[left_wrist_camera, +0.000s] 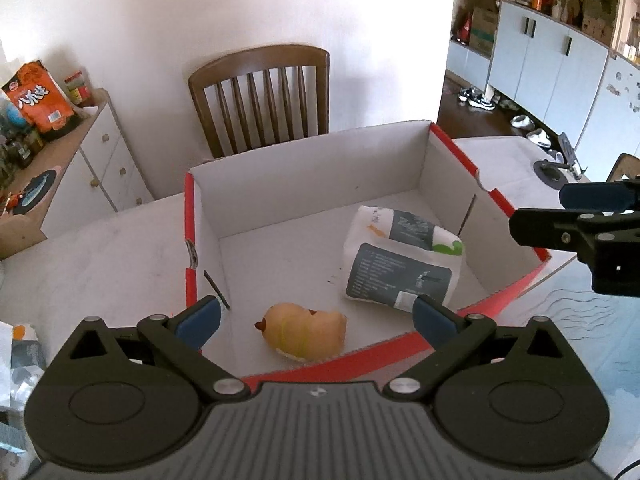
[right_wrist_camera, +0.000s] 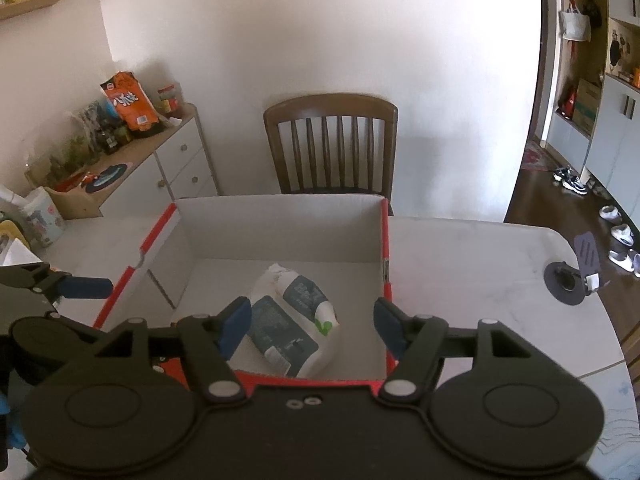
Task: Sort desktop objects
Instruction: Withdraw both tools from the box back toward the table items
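A white cardboard box (left_wrist_camera: 312, 172) with red outer sides sits on the table; it also shows in the right wrist view (right_wrist_camera: 280, 224). Inside lie a white and grey tissue pack (left_wrist_camera: 400, 256) and an orange-yellow toy (left_wrist_camera: 304, 332). The tissue pack also shows in the right wrist view (right_wrist_camera: 292, 320). My left gripper (left_wrist_camera: 316, 318) is open and empty, above the box's near edge, with the toy between its fingers' lines. My right gripper (right_wrist_camera: 312, 326) is open and empty, above the near edge over the pack. It also shows at the right of the left wrist view (left_wrist_camera: 560, 216).
A wooden chair (left_wrist_camera: 264, 96) stands behind the table. A white drawer cabinet (left_wrist_camera: 100, 164) with snack bags stands at the left. A round dark stand (right_wrist_camera: 568, 280) sits near the table's right edge. Shoes lie on the floor at the right.
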